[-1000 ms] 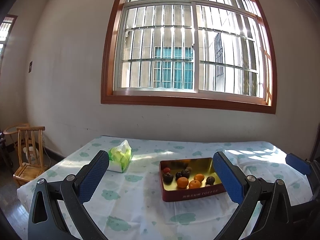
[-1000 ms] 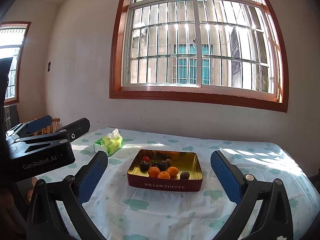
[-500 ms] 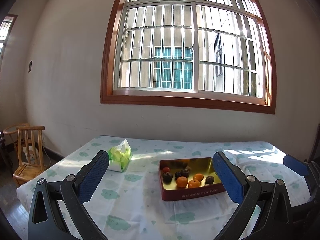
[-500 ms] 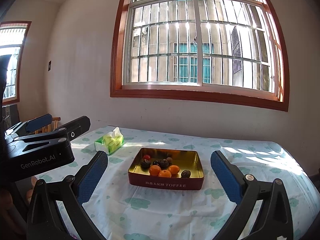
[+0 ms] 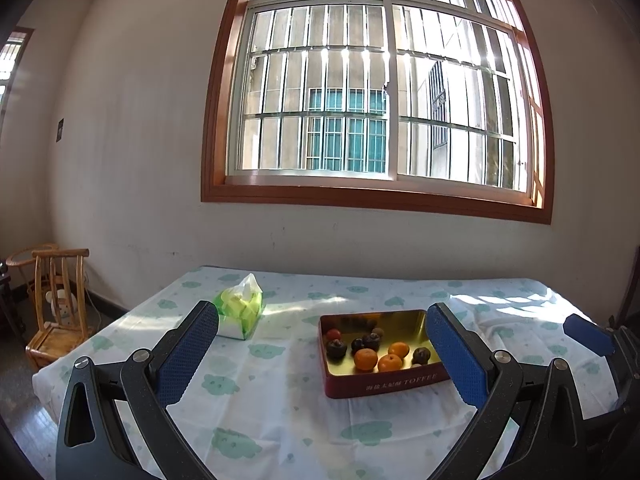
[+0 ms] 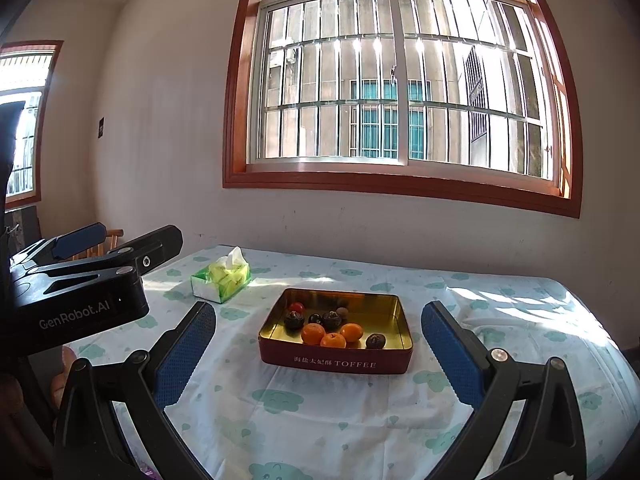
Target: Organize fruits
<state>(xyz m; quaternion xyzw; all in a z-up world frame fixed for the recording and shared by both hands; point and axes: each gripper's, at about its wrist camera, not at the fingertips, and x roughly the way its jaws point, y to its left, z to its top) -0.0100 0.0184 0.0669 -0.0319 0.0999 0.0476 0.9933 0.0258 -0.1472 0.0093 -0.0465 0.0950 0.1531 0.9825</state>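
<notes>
My jaws gape empty before the toffee tin (image 6: 335, 346) holding oranges (image 6: 313, 333) and dark fruits (image 6: 294, 319); only the left view shows the chair (image 5: 58, 308).

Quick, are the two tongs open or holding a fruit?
Left tongs: open, holding nothing.
Right tongs: open, holding nothing.

Tin (image 6: 335, 360): metal, glossy gold inside, dark red lacquered walls with pale print; oranges (image 6: 313, 333) dull, finely pitted; dark fruits (image 6: 294, 320) matt. Worktop (image 6: 304, 412) under thin matt printed cloth, creased at 3 o'clock. Tissue pack (image 6: 221, 280) at 10 o'clock of the tin: shiny plastic wrap, soft paper on top. Right claw (image 6: 319, 356): rough blue rubbery pads, speckled matt black plastic arms. Chair (image 5: 56, 312): varnished wood.
</notes>
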